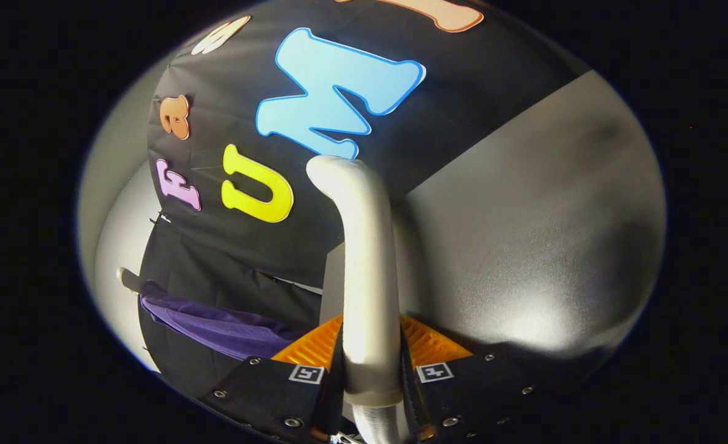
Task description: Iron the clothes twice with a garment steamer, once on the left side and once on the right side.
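My gripper [371, 354] is shut on the garment steamer [364, 259], a pale silvery wand held between both fingers. The wand runs straight ahead from the fingers and bends at its far end, where the head [330, 169] turns left toward the black cloth wall. A ribbed hose [373, 428] leaves its near end below the fingers. A purple garment [216, 327] hangs to the left of the fingers, lower than the steamer head and well apart from it. A pale hanger end [126, 277] pokes out at the garment's far left.
The black cloth wall [265, 259] stands behind the garment and the steamer head. A grey surface [524, 246] spreads to the right of the wand. A pale wall [123, 246] lies left of the cloth.
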The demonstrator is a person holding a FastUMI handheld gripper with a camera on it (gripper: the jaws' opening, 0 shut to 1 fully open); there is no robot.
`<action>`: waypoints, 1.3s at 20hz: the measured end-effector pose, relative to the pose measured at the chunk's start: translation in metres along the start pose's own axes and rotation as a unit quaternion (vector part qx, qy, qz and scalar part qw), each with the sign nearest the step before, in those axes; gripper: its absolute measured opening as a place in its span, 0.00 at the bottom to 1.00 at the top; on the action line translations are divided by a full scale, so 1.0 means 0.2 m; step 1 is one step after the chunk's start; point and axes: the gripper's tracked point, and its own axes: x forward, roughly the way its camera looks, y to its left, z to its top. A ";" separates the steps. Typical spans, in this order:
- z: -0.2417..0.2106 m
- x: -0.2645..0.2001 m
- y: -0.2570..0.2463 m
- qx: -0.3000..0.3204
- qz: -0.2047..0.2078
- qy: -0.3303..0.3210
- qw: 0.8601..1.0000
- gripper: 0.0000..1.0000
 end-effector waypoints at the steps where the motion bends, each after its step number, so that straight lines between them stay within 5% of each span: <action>1: -0.01 -0.01 0.02 -0.005 0.005 -0.005 1.000 0.38; 8: 0.02 -0.02 0.14 -0.077 -0.006 -0.092 0.993 0.35; 15: 0.03 -0.18 0.25 -0.127 -0.011 -0.215 0.968 0.35; 19: -0.16 -0.23 0.33 -0.133 0.003 -0.233 0.963 0.35; 26: -0.53 -0.26 0.47 -0.207 -0.045 -0.285 0.935 0.35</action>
